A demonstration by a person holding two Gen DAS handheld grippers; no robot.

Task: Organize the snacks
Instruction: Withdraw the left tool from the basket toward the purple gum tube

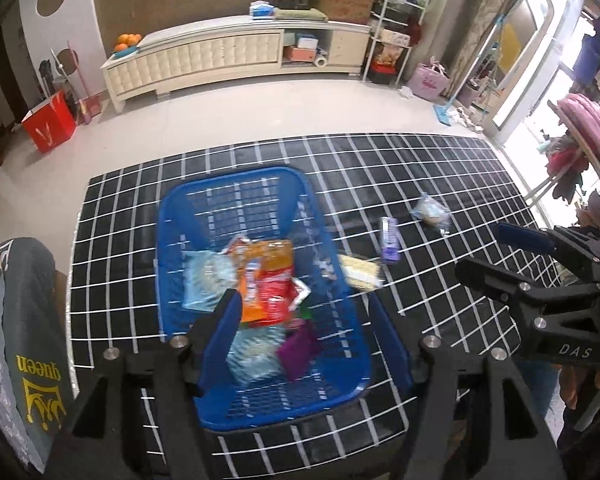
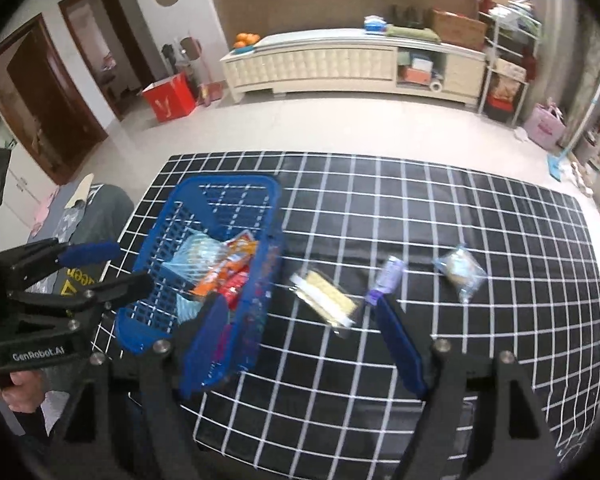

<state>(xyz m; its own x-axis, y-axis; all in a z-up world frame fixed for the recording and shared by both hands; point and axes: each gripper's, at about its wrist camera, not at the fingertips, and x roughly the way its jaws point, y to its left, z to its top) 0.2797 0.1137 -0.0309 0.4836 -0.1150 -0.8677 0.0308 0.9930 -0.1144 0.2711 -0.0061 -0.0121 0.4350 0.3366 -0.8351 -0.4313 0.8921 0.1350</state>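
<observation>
A blue plastic basket (image 1: 236,200) (image 2: 168,224) stands on the black grid-cloth table and holds several snack packs, among them an orange and red bag (image 1: 268,280) (image 2: 224,276). On the cloth to its right lie a yellow wafer pack (image 1: 360,272) (image 2: 326,300), a purple packet (image 1: 390,238) (image 2: 386,278) and a clear wrapped bun (image 1: 430,210) (image 2: 460,270). My left gripper (image 1: 304,312) (image 2: 108,266) is open and empty above the basket's near end. My right gripper (image 2: 304,332) (image 1: 484,250) is open and empty, above the cloth just before the wafer pack.
The table (image 1: 420,168) (image 2: 460,208) has a grey "queen" cloth on a chair (image 1: 32,320) at its left edge. Beyond it are tiled floor, a white low cabinet (image 2: 340,60) and a red box (image 2: 168,96).
</observation>
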